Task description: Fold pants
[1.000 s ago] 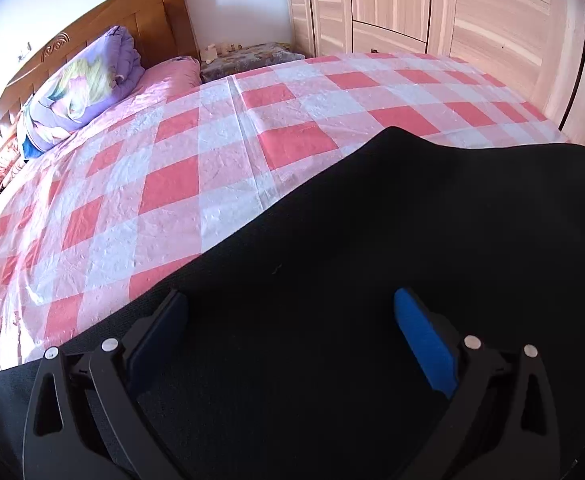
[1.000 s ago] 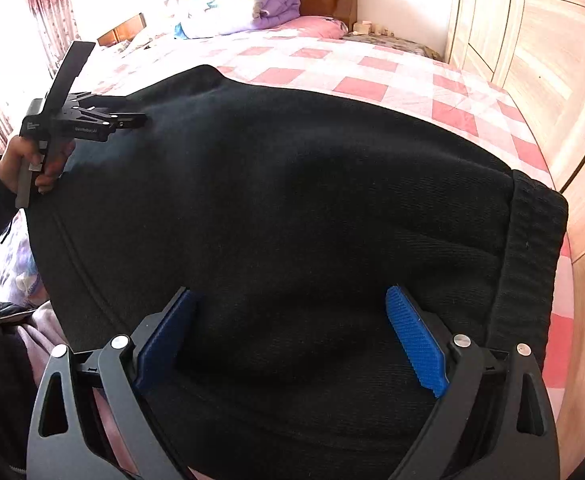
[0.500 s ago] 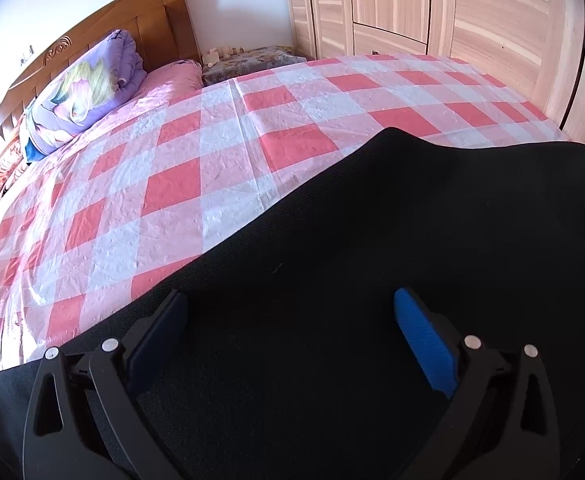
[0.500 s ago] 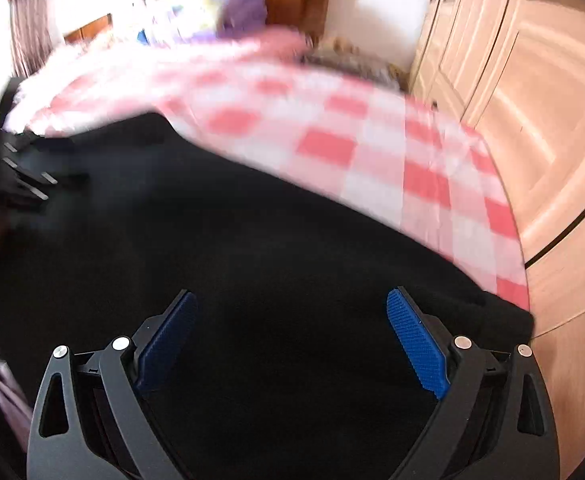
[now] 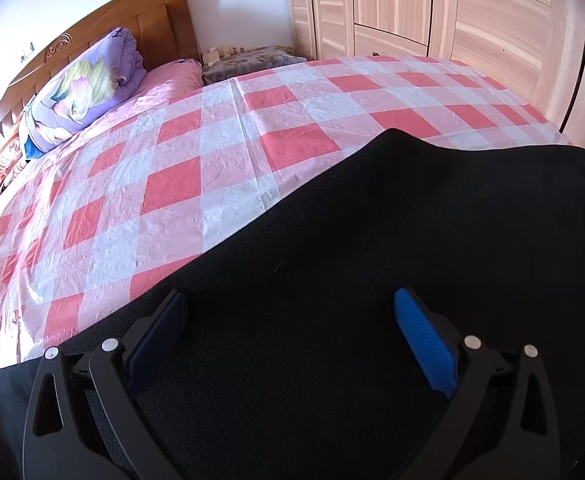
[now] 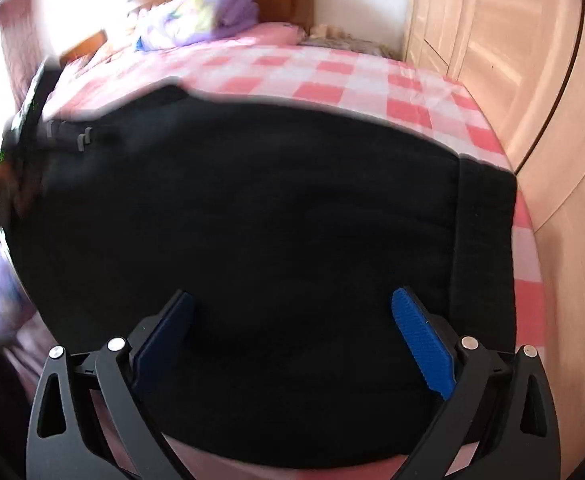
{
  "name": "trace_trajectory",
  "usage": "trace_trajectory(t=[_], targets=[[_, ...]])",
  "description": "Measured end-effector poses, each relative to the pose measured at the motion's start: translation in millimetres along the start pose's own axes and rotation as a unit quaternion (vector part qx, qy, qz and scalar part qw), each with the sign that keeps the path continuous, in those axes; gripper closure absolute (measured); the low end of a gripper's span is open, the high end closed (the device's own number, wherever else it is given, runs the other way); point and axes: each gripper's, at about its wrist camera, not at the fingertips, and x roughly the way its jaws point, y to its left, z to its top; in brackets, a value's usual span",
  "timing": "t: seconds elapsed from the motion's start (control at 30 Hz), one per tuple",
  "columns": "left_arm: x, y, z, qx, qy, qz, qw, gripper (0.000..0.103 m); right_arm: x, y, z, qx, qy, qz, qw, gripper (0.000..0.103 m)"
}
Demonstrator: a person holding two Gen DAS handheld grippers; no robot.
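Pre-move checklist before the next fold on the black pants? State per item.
1. Left gripper open over the fabric: ok.
2. Right gripper open: ok.
3. Black pants lying spread on the checked sheet: ok.
4. Ribbed waistband visible at the right end: ok.
5. Fabric between either pair of jaws: not ok, nothing gripped.
6. Far edge free of wrinkles: cannot tell, right view blurred.

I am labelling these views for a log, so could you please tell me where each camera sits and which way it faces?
Left wrist: on the left gripper, open over the black pants, facing the headboard and wardrobe.
Right wrist: on the right gripper, open above the pants' waistband; the blurred left gripper shows at far left.
Shared: pants, checked bed cover, folded purple quilt.
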Motion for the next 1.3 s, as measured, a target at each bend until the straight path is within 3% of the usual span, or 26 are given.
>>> trace_trajectory(t=[0.07, 0.17, 0.27, 0.43, 0.5, 0.53, 0.63, 0.67, 0.77, 0.93, 0.97, 1.0, 1.03, 1.13, 1.2, 1.27, 1.3], targets=[[0.7, -0.1, 0.5, -0.001, 0.000, 0.000, 1.0000, 0.001, -8.4, -11.6, -9.5, 0.021, -0.014, 0.028, 0.999, 0.007], [0.8, 0.0, 0.8, -0.001, 0.000, 0.002, 1.0000, 0.001, -18.6, -11.6, -7.4, 0.039, -0.017, -0.001, 0.999, 0.007], [0.9, -0.3, 1.0, -0.001, 0.000, 0.002, 1.0000, 0.001, -35.7, -8.0, -17.7, 0.063, -0.051, 0.009, 0.997, 0.006], [-0.8, -2.2, 2.1, 0.002, -0.002, 0.010, 0.9999, 0.001, -26.9, -5.3, -38.1, 0.038, -0.063, -0.002, 0.997, 0.006], [-12.4, -11.7, 8.6, 0.008, -0.014, 0.080, 0.9966, 0.002, -28.1, -5.9, -37.7, 0.050, -0.067, 0.002, 0.996, 0.005], [-21.5, -17.0, 14.2, 0.005, -0.030, 0.097, 0.9948, 0.002, -26.9, -4.3, -37.1, 0.052, -0.070, 0.000, 0.996, 0.004], [-43.5, -36.9, 40.2, -0.010, -0.061, 0.013, 0.9980, 0.002, -19.0, 2.0, -37.3, 0.036, -0.071, -0.021, 0.997, 0.004], [-41.7, -51.0, 52.5, 0.003, -0.060, 0.001, 0.9982, 0.002, -20.6, 0.8, -39.2, 0.037, -0.072, -0.023, 0.996, 0.004], [-14.6, -89.5, 75.7, 0.065, -0.045, 0.041, 0.9960, 0.002, -21.6, -2.4, -40.0, 0.046, -0.075, -0.013, 0.996, 0.004], [46.6, -93.3, 85.3, 0.053, -0.001, 0.054, 0.9971, 0.001, -22.1, -4.2, -40.9, 0.046, -0.077, -0.010, 0.996, 0.004], [48.9, -84.9, 81.6, 0.032, -0.017, 0.033, 0.9988, 0.001, -22.6, -4.6, -41.6, 0.045, -0.078, -0.009, 0.996, 0.004], [50.8, -77.5, 82.2, 0.015, -0.009, 0.016, 0.9997, 0.001, -23.6, -5.0, -42.5, 0.046, -0.078, -0.007, 0.996, 0.004], [51.0, -74.2, 80.8, 0.007, -0.010, 0.017, 0.9998, 0.001, -24.1, -6.0, -42.6, 0.047, -0.080, -0.003, 0.996, 0.004], [42.7, -77.3, 79.6, 0.015, -0.038, 0.054, 0.9977, 0.001, -24.0, -7.4, -42.2, 0.048, -0.081, 0.002, 0.996, 0.004], [19.6, -82.7, 75.2, 0.031, -0.090, 0.112, 0.9891, 0.002, -23.5, -7.0, -41.6, 0.049, -0.079, 0.001, 0.996, 0.004], [-1.9, -76.6, 73.1, 0.028, -0.107, 0.095, 0.9894, 0.002, -21.3, -6.7, -40.2, 0.047, -0.074, -0.004, 0.996, 0.004], [-21.1, -66.9, 65.9, 0.017, -0.109, 0.066, 0.9918, 0.002, -20.6, -5.6, -39.2, 0.045, -0.071, -0.008, 0.996, 0.004]])
